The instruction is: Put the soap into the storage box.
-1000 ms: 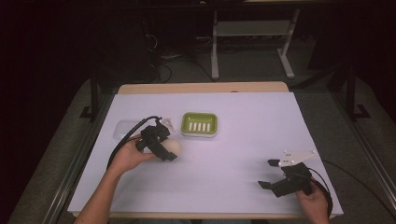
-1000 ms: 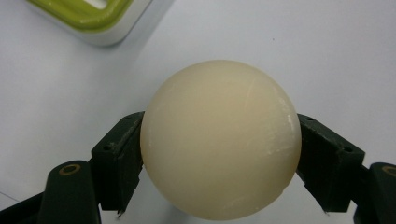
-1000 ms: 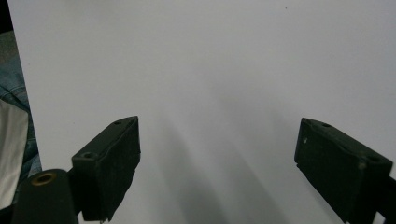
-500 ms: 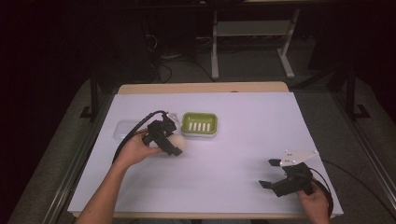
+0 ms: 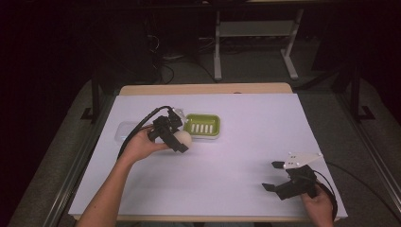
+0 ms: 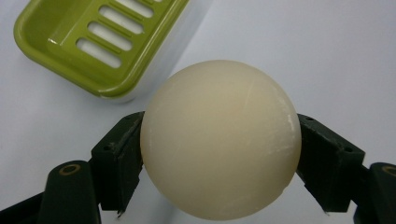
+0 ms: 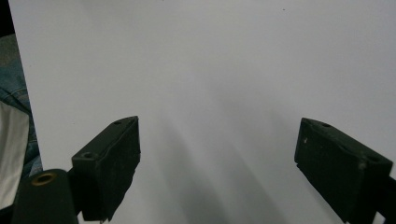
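We see a smooth, matte cream ball [image 6: 219,140], clamped on both sides by the black jaws of the left gripper [image 5: 176,137]. It is held just left of a glossy green soap dish [image 5: 203,126] with rounded corners and slotted drainage holes. A clear, rounded lid [image 5: 124,132] lies to the left, near the table's left edge. The table [image 5: 236,156] is covered in plain white paper. At the near right, the right gripper [image 5: 276,176] rests with jaws spread wide and nothing between them, bare paper all around it.
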The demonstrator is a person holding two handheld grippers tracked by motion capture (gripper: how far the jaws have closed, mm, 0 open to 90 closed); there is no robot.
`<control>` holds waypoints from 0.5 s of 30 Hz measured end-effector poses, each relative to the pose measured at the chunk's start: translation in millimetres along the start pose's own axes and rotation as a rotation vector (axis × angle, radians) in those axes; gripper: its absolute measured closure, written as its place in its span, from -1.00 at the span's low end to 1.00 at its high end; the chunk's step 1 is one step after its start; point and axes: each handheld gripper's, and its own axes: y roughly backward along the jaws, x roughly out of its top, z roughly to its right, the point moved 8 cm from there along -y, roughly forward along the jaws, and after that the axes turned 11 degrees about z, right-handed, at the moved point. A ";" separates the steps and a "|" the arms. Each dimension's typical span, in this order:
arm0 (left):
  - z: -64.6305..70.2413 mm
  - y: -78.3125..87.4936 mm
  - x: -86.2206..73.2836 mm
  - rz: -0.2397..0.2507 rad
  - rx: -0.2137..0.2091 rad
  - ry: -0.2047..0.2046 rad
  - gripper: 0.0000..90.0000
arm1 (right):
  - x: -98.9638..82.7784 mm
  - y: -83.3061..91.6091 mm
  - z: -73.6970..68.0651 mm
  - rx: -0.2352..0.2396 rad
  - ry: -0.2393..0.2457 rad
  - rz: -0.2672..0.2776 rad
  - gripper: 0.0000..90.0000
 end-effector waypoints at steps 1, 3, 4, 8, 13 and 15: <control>0.0 0.0 0.0 0.000 0.000 0.000 -0.48 | 0.0 0.0 0.0 0.000 0.000 0.000 -0.70; -0.3 -1.1 4.5 0.001 -0.003 -0.002 -0.48 | 0.3 0.1 0.3 0.000 0.001 0.003 -0.70; -0.7 -1.4 5.9 -0.002 -0.005 -0.006 -0.48 | 0.4 0.1 0.1 0.001 -0.001 0.003 -0.70; -3.5 -1.9 12.7 0.005 -0.005 -0.002 -0.48 | 0.6 -0.2 -0.3 0.002 -0.001 0.003 -0.70; -6.6 -0.4 22.0 0.015 -0.013 -0.003 -0.48 | 0.7 -0.1 0.4 0.002 0.001 0.009 -0.70; -8.0 -1.0 25.2 0.013 -0.012 -0.007 -0.48 | 0.7 0.0 0.8 0.001 0.000 0.012 -0.70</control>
